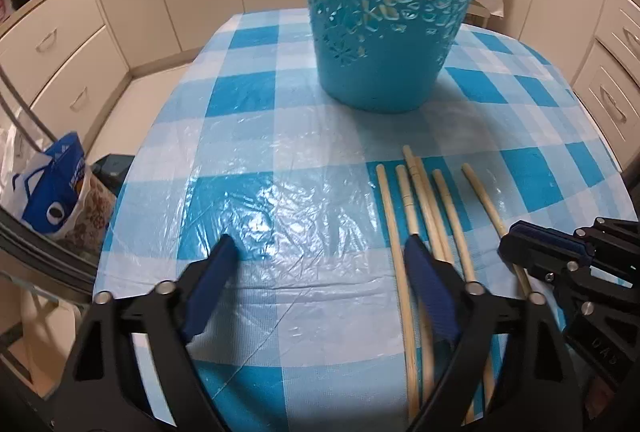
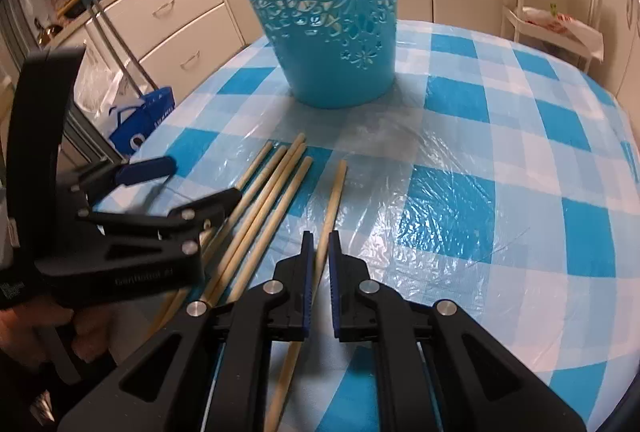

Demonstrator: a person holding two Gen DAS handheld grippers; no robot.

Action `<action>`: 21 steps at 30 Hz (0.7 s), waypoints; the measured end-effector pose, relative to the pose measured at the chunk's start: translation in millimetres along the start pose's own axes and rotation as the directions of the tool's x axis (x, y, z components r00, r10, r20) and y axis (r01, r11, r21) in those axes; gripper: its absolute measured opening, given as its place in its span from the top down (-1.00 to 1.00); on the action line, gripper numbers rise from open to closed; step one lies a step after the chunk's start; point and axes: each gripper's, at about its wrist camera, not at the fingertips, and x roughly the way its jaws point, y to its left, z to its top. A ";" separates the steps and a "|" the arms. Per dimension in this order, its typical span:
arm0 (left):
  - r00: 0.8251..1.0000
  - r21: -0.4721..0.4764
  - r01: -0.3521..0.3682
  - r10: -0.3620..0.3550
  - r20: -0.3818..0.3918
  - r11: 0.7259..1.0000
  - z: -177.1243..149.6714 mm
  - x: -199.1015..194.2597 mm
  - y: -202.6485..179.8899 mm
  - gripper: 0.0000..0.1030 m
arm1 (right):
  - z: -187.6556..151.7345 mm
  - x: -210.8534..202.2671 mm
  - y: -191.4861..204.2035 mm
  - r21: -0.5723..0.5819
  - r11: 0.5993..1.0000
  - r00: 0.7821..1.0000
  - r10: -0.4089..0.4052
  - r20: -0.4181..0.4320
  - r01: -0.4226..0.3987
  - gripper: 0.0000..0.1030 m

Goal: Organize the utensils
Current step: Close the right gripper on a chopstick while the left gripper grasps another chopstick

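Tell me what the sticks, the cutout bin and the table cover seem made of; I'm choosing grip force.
Sticks: pale, matte, uniform tan, probably bamboo or wood. Cutout bin: teal, smooth, moulded flower openings, likely plastic. Table cover: checked blue and white under a glossy, wrinkled clear film, apparently plastic sheeting. The right gripper straddles one stick.

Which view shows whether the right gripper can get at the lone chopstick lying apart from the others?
The right wrist view. Probably yes: the right gripper already straddles the lone chopstick, jaws narrowly apart on either side of it, nothing between. The other chopsticks lie clear to its left.
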 end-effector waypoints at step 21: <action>0.999 0.043 0.028 -0.027 -0.025 0.999 19.8 7.4 -10.2 0.14 | 22.2 11.6 -3.4 -0.079 0.995 0.997 -0.069 -0.042 0.065 0.88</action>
